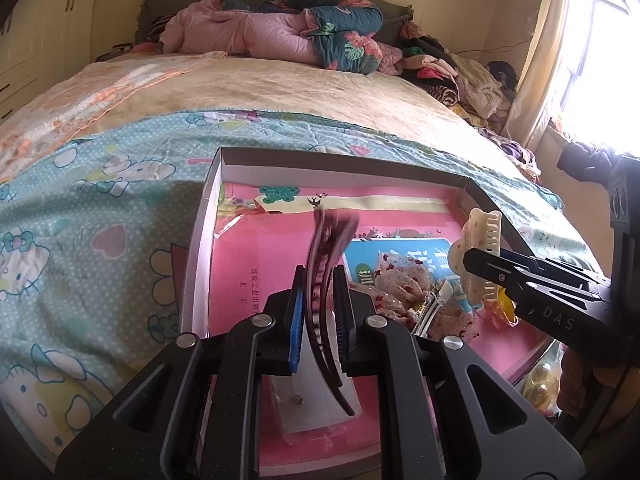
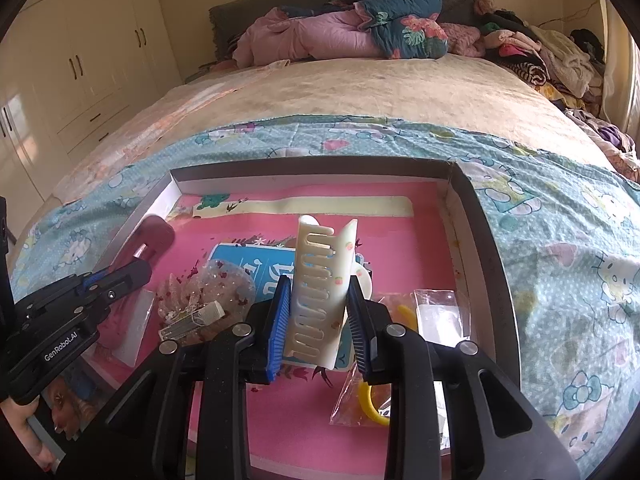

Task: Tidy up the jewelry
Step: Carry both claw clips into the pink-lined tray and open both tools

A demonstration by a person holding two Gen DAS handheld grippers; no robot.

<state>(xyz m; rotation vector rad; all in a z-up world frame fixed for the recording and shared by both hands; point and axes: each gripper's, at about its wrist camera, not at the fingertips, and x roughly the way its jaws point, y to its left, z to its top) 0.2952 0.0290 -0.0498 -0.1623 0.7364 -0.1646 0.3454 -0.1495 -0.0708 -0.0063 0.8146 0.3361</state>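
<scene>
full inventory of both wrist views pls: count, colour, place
dark red hair clip: 1, maroon, held above the box
cream claw clip: 1, cream with small prints, held above the box
box: 1, grey walls, pink book lining the bottom, on the bed
sheer scrunchie: 1, clear with red specks, left part of box
silver clips: a few, silver, on the scrunchie
yellow piece in bag: 1, yellow, right part of box
bedsheet: 1, teal cartoon print, under box
quilts: a pile, pink and teal, at headboard
wardrobe: 1, cream, left wall
left gripper: 1, black, jaws closed on dark red hair clip
right gripper: 1, black, jaws closed on cream claw clip
</scene>
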